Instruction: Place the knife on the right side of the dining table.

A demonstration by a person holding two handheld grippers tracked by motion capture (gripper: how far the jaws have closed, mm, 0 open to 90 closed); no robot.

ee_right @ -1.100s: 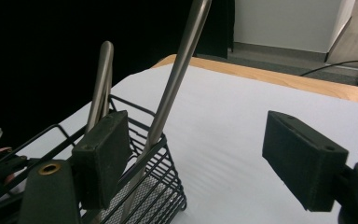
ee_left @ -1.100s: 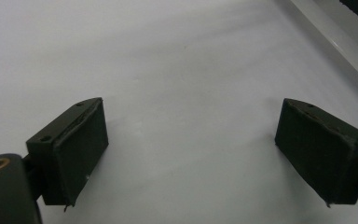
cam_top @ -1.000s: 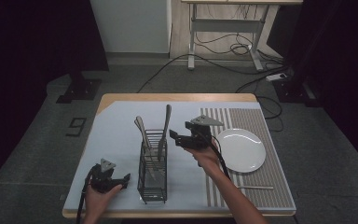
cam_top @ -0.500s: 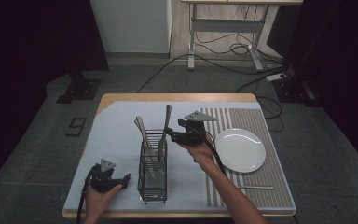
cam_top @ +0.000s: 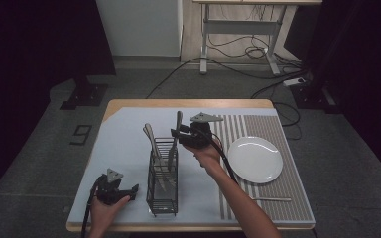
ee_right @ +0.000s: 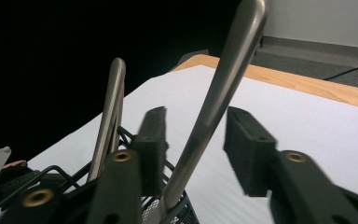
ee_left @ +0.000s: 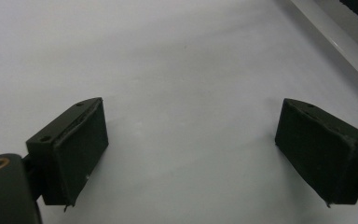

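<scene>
My right tongs (ee_right: 193, 144) stand open around the utensil handle (ee_right: 223, 88), gripping nothing. It stands nearly upright in the wire caddy (cam_top: 162, 178), handle up. My left tongs (ee_left: 191, 154) gape wide, empty, over the counter (ee_left: 177, 70)

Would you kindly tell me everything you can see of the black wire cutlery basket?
The black wire cutlery basket is a tall, narrow open mesh holder standing upright on the pale blue mat, left of the striped mat. Metal utensils stand in it with their handles leaning out above the rim. The right gripper has its open jaws around one handle, not yet closed.
</scene>
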